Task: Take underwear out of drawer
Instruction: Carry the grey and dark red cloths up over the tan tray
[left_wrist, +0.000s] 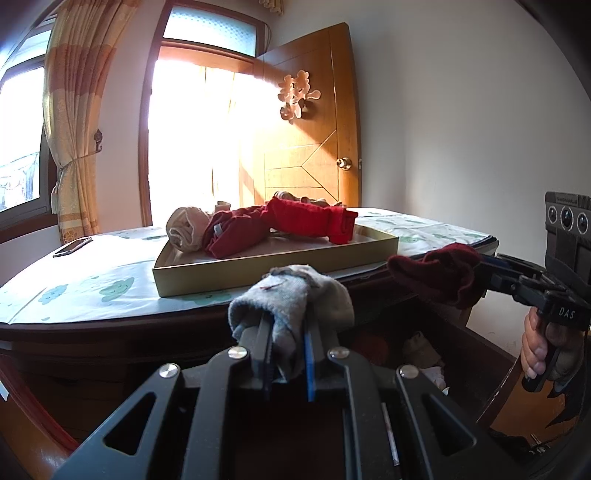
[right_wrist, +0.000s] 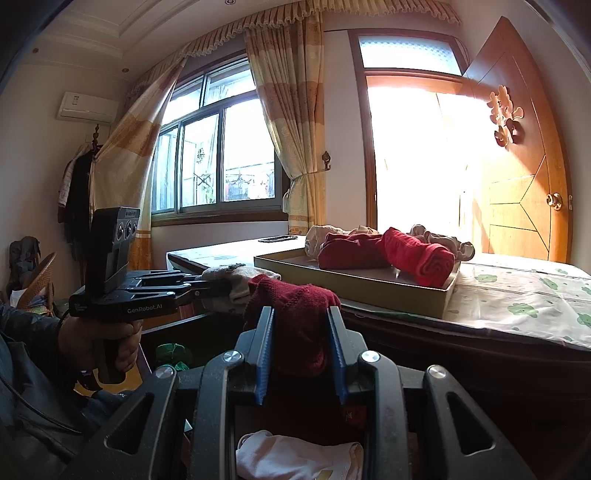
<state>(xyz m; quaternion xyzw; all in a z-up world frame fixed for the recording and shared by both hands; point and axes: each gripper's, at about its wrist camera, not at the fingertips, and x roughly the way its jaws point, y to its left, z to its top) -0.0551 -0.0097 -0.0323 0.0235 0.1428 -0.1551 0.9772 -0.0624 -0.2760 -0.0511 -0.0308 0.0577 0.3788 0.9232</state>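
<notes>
Progress, as judged from the pictures: the task was well advanced but not complete. Several rolled garments already lay in the shallow tray (left_wrist: 280, 264) on the tabletop, and two further pieces were in transit above the open drawer (left_wrist: 417, 343).

The left gripper (left_wrist: 288, 339) was clamped on a grey bundle (left_wrist: 291, 299), the cloth wrapped over both fingers. The right gripper (right_wrist: 301, 332) was clamped on a dark red bundle (right_wrist: 295, 306). In the left wrist view the dark red bundle stood at about three o'clock from the grey one, apart from it; in the right wrist view the two bundles appeared just beside each other, and contact could not be determined.

Tray contents: a beige roll (left_wrist: 184, 229) at the nine o'clock end, a red garment (left_wrist: 236, 236) beside it, a red roll (right_wrist: 421, 254) overlapping that, and pale pieces behind, partly hidden.

Drawer contents: a white garment (right_wrist: 295, 456) at six o'clock under the right gripper, something green (right_wrist: 173, 354) at nine o'clock, and dim red and beige shapes in the left wrist view. Removal was therefore judged unfinished.

A phone (left_wrist: 72, 246) lay on the tabletop, at nine o'clock from the tray.
</notes>
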